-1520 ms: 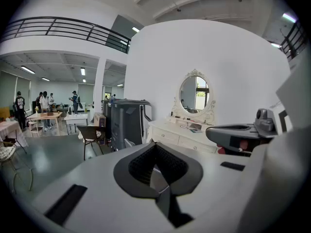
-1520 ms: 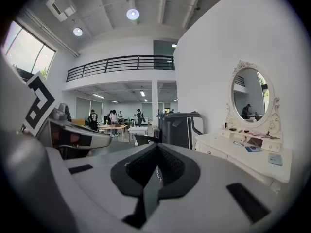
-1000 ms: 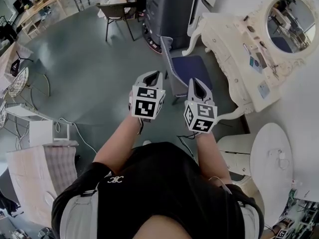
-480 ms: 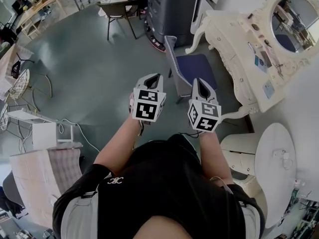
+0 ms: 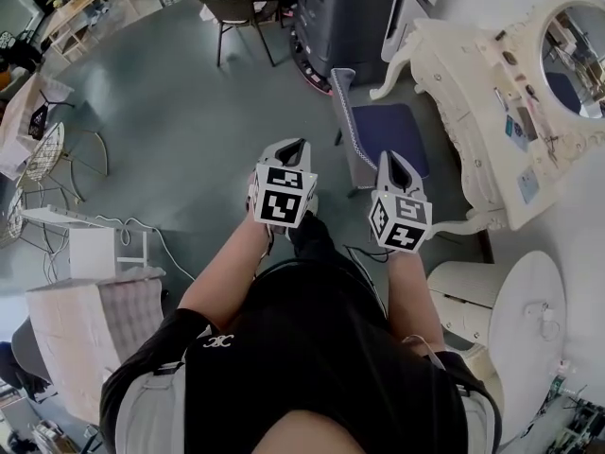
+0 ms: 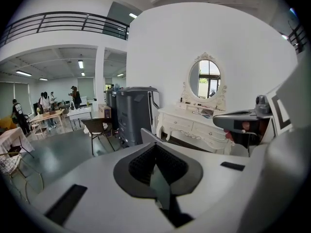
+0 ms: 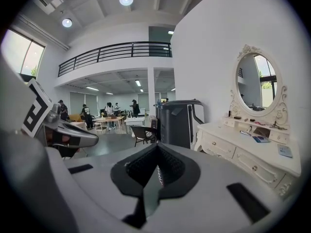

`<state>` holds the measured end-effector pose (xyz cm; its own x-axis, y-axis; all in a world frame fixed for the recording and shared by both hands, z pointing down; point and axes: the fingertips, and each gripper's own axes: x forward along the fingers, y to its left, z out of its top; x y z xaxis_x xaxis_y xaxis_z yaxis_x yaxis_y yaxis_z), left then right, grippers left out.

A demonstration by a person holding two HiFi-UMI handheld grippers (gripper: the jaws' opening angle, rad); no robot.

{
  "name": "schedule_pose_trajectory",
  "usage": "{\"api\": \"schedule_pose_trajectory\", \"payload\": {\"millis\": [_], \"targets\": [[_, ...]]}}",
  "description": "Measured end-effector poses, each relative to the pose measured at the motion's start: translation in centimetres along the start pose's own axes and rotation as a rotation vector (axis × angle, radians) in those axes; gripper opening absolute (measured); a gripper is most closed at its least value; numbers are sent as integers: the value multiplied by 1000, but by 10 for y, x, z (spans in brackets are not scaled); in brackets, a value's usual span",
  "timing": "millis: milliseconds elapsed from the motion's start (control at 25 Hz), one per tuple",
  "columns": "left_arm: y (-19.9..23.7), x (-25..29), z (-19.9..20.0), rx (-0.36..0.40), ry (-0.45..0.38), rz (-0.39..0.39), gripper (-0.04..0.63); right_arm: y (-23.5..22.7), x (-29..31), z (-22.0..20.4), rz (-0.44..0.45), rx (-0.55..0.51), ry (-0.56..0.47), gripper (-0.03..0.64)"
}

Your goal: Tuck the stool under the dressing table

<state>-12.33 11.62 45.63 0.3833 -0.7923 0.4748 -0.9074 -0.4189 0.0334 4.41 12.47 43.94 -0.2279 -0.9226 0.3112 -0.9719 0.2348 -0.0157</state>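
Note:
The stool (image 5: pixel 388 129) has a blue padded seat and a grey backrest (image 5: pixel 344 121). It stands on the floor, out in front of the cream dressing table (image 5: pixel 473 93) with its oval mirror (image 5: pixel 577 57). My left gripper (image 5: pixel 291 147) hovers left of the backrest, shut and empty. My right gripper (image 5: pixel 391 163) is over the seat's near edge, also shut and empty. In the left gripper view the backrest's top (image 6: pixel 148 133) shows just beyond the jaws, with the dressing table (image 6: pixel 194 126) behind. The right gripper view shows the dressing table (image 7: pixel 248 154) at the right.
A tall dark grey cabinet (image 5: pixel 345 12) stands behind the stool, with a brown chair (image 5: pixel 236 8) to its left. A round white table (image 5: pixel 515 320) is at the near right. Wire chairs (image 5: pixel 47 154), a white stand (image 5: pixel 90 249) and floor cables (image 5: pixel 151 244) lie to the left.
The person has stepped toward the stool, and a leg now shows below the grippers. Both shut grippers have come forward and lower, nearer the backrest and seat.

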Motion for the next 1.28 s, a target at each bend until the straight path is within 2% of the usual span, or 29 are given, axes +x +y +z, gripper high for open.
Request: {"api": "schedule_pose_trajectory", "payload": {"millis": [200, 400, 840, 960, 1120, 1280], "targets": [[21, 37, 10, 41, 25, -6, 8, -11, 44, 4, -10, 25, 16, 9], [46, 76, 39, 100, 45, -10, 8, -26, 90, 17, -25, 40, 31, 9], [102, 156, 101, 138, 52, -31, 8, -62, 177, 30, -58, 74, 85, 9], [99, 177, 106, 138, 68, -75, 8, -67, 194, 32, -55, 58, 111, 9], [84, 199, 105, 136, 100, -199, 8, -75, 205, 24, -56, 52, 157, 9], [72, 218, 107, 162, 113, -271, 8, -81, 205, 22, -60, 55, 171, 9]]}}
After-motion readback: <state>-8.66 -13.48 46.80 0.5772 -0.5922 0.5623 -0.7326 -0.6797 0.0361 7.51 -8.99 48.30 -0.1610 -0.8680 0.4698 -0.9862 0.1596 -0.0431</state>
